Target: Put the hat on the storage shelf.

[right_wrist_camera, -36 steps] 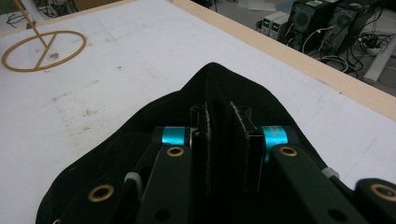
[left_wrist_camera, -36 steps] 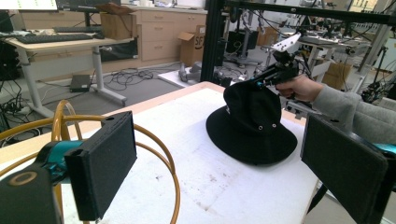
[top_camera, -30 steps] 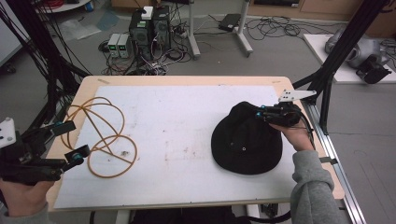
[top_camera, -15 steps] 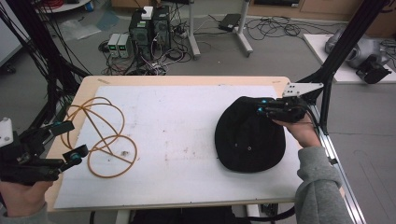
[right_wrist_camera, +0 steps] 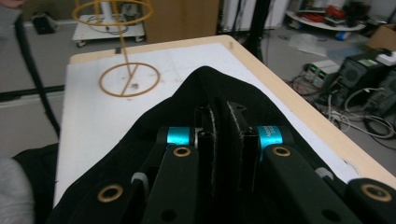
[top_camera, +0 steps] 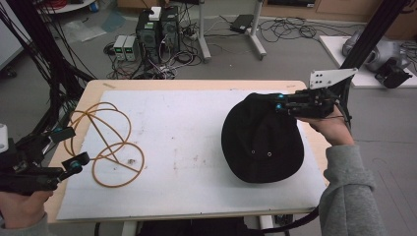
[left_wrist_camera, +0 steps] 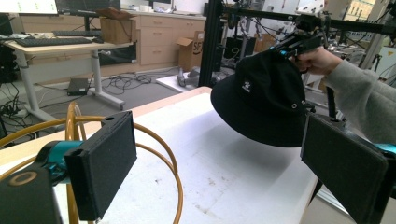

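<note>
A black bucket hat hangs above the right half of the table, lifted by its brim. My right gripper is shut on that brim at the hat's far right edge. In the right gripper view the two pads pinch a fold of the hat between them. The left gripper view has the hat hanging off the table under the right gripper. My left gripper stands open at the table's left edge, beside an orange cable coiled in loose loops. Its pads hold nothing.
The table carries a white mat with bare wood along its edges. Black frame posts rise at the right, and cables hang at the far left. Computers and cable clutter lie on the floor beyond the table.
My right gripper has risen with the hat's brim, so the hat has come up off the mat and hangs down. The left gripper has kept still.
</note>
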The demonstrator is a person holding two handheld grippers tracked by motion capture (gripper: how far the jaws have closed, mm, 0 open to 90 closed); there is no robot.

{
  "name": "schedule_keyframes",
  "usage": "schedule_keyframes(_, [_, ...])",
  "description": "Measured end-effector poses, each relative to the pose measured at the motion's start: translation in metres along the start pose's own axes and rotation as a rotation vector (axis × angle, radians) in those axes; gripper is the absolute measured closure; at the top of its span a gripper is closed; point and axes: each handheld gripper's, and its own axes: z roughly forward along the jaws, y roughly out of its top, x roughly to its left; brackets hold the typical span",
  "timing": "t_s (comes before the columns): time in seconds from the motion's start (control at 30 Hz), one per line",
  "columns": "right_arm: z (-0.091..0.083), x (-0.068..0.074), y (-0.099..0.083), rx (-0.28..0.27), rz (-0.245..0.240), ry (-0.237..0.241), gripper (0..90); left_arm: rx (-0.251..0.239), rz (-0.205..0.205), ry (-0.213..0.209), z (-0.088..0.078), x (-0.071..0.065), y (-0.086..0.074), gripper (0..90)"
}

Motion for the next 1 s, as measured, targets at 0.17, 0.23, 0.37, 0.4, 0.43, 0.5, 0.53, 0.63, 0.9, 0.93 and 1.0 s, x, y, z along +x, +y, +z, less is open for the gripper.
schedule_keyframes(0.17, [-0.004, 0.0, 0.014, 0.004, -0.013, 0.03, 83.4, -0.005, -0.008, -0.002, -0.002, 0.002, 0.0, 10.8])
schedule_keyframes(0.23, [-0.005, 0.0, 0.018, 0.002, -0.024, 0.044, 83.4, -0.006, -0.009, -0.003, -0.002, 0.003, 0.0, 10.8])
schedule_keyframes(0.37, [-0.01, 0.001, 0.03, 0.011, -0.034, 0.058, 83.4, -0.014, -0.005, -0.006, -0.005, 0.003, 0.001, 10.8])
schedule_keyframes(0.4, [-0.011, 0.001, 0.034, 0.012, -0.039, 0.058, 83.4, -0.016, -0.007, -0.008, -0.006, 0.003, 0.001, 10.8])
schedule_keyframes(0.43, [-0.012, 0.001, 0.037, 0.012, -0.043, 0.057, 83.4, -0.019, -0.008, -0.006, -0.007, 0.003, 0.001, 10.8])
schedule_keyframes(0.5, [-0.015, 0.002, 0.043, 0.004, -0.052, 0.053, 83.4, -0.024, -0.016, -0.002, -0.01, 0.003, 0.001, 10.8])
schedule_keyframes(0.53, [-0.016, 0.002, 0.046, 0.0, -0.054, 0.055, 83.4, -0.026, -0.02, -0.001, -0.011, 0.004, 0.001, 10.8])
schedule_keyframes(0.63, [-0.017, 0.004, 0.055, -0.015, -0.06, 0.057, 83.4, -0.027, -0.021, 0.0, -0.013, 0.004, 0.0, 10.8])
schedule_keyframes(0.9, [-0.009, 0.007, 0.083, -0.051, -0.093, 0.097, 83.3, -0.016, -0.007, 0.006, -0.016, 0.002, 0.0, 10.8])
schedule_keyframes(0.93, [-0.008, 0.007, 0.086, -0.057, -0.099, 0.098, 83.3, -0.016, -0.006, 0.009, -0.017, 0.002, 0.0, 10.8])
schedule_keyframes(1.0, [-0.003, 0.008, 0.094, -0.069, -0.103, 0.116, 83.3, -0.017, -0.008, 0.014, -0.019, 0.003, 0.0, 10.8])
